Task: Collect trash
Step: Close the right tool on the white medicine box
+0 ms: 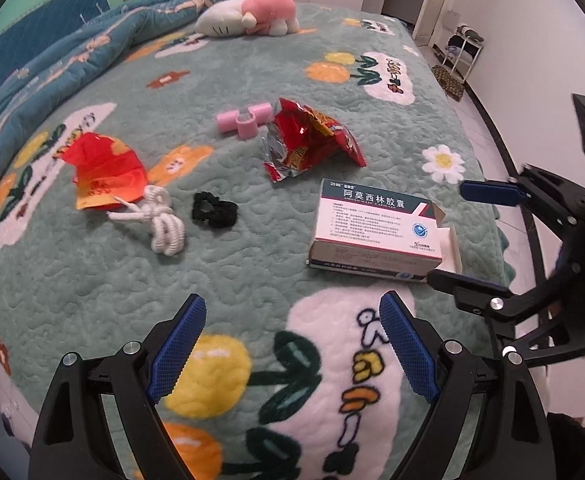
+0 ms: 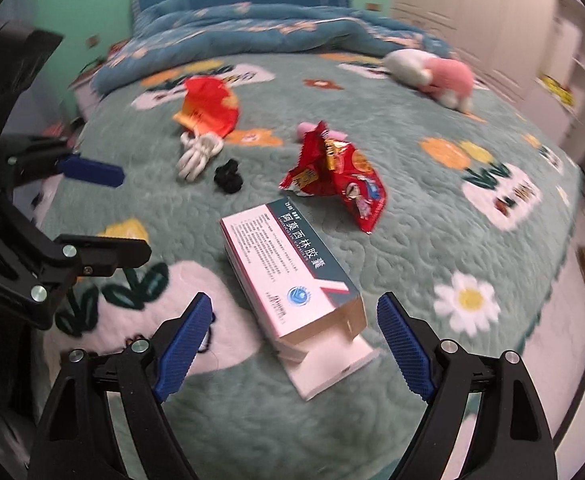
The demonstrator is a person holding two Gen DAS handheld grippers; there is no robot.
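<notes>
An opened medicine box (image 2: 292,276) lies flat on the green quilted bedspread (image 2: 412,240), its end flap hanging loose, directly ahead of the right gripper (image 2: 294,344), whose jaws stand spread wide and hold nothing. Beyond it sits a crumpled red snack wrapper (image 2: 340,180); farther left, an orange-red wrapper (image 1: 104,172), white cord (image 1: 158,220) and black scrunchie (image 1: 213,209). The left gripper (image 1: 292,354) hovers released above the bedspread.

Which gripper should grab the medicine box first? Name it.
Right. The right gripper is open with the medicine box between its fingers; the left gripper hangs open over bare blanket.
</notes>
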